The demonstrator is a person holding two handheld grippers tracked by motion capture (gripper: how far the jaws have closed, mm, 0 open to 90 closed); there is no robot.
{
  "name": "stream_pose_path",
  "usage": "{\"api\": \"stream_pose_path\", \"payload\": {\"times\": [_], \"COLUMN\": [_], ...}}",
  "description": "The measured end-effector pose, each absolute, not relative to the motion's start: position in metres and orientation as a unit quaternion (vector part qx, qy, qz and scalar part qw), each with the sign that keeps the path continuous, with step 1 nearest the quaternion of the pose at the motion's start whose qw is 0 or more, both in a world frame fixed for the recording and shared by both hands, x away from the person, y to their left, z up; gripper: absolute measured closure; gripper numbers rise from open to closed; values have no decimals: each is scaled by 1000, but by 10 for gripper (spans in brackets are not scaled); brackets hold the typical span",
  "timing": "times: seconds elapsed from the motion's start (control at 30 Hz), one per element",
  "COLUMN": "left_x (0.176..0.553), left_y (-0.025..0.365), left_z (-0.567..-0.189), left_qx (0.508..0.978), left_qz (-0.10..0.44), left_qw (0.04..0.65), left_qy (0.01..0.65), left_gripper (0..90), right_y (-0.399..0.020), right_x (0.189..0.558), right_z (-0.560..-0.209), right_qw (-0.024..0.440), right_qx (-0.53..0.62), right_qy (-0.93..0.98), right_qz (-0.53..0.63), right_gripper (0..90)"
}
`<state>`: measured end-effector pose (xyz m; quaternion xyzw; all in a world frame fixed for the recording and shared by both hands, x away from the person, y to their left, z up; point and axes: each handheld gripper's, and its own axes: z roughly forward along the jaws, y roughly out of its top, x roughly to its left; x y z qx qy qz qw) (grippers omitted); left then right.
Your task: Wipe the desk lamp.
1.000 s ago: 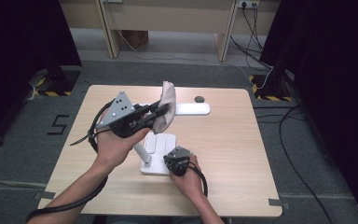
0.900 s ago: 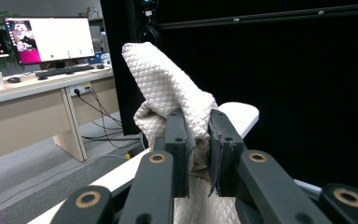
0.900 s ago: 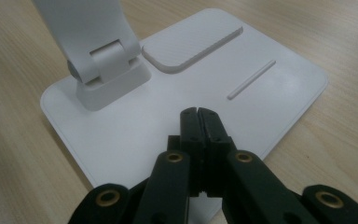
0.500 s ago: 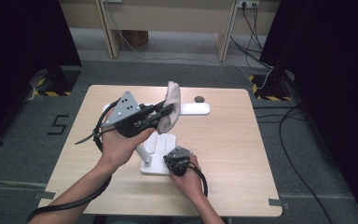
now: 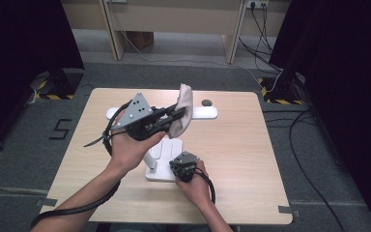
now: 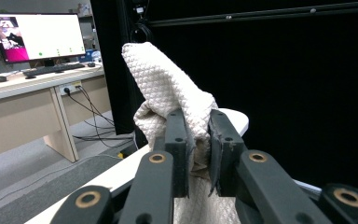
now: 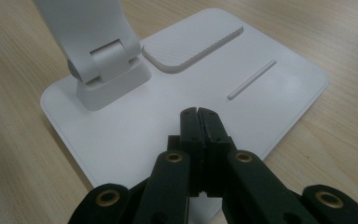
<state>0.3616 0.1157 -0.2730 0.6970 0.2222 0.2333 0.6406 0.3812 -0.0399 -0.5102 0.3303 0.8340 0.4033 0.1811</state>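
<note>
While the left claw [image 6: 198,154] pinches it, the cloth [image 6: 161,88] stands upright, long axis vertical.

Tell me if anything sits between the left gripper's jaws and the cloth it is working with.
Nothing visible does. The left gripper already has the cream cloth pinched directly between its jaws, pads against the fabric. The right gripper, jaws together, rests on the white lamp base, well apart from the cloth.
</note>
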Motion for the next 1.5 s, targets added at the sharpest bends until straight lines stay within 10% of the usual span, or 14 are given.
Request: {"api": "stream_pose_path", "payload": {"times": [1.5], "left_x": [367], "left_y": [82], "left_z": [-270], "left_qx": [708], "left_qz": [219], "left_qw": [638], "left_qy": [210], "left_gripper": [799], "right_y": [-41], "right_x": [381], "right_z": [-511], "right_qw": [182], "right_qx": [331], "right_qy": [832], "right_qz": [407], "right_gripper": [900]}}
